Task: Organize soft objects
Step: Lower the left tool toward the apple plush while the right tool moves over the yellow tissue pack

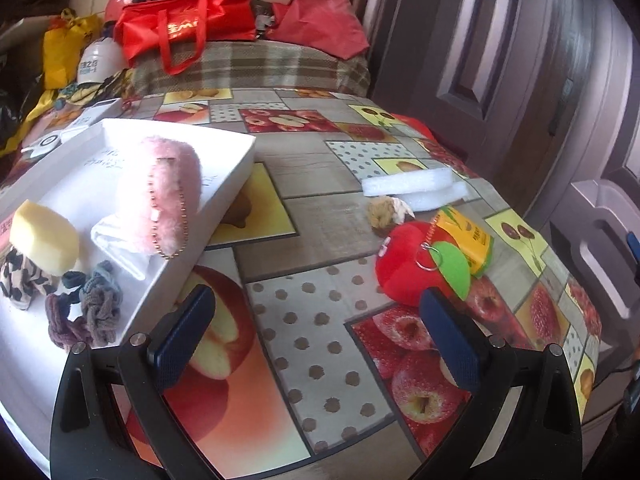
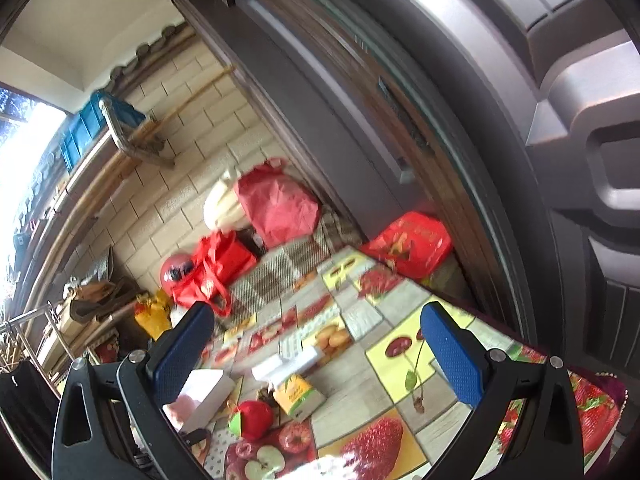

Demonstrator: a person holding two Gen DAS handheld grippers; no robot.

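A white tray (image 1: 236, 160) on the left holds a pink furry pouch (image 1: 164, 192), a yellow sponge (image 1: 44, 236), a folded white cloth (image 1: 116, 246) and several hair scrunchies (image 1: 86, 304). On the fruit-print tablecloth to the right lie a red apple plush (image 1: 408, 264) with a green leaf tag, a yellow packet (image 1: 466, 236), a tan sponge (image 1: 386, 212) and white foam blocks (image 1: 412, 182). My left gripper (image 1: 316, 320) is open above the cloth, its right finger close to the apple plush. My right gripper (image 2: 316, 344) is open and raised, tilted; the apple plush (image 2: 256, 418) lies below it.
Red bags (image 1: 188, 28), a yellow bag (image 1: 64, 50) and a white jar (image 1: 100, 60) crowd the far end on a plaid cloth. A dark panelled door (image 1: 500, 60) runs along the table's right side. A red bag (image 2: 408, 242) sits by the door.
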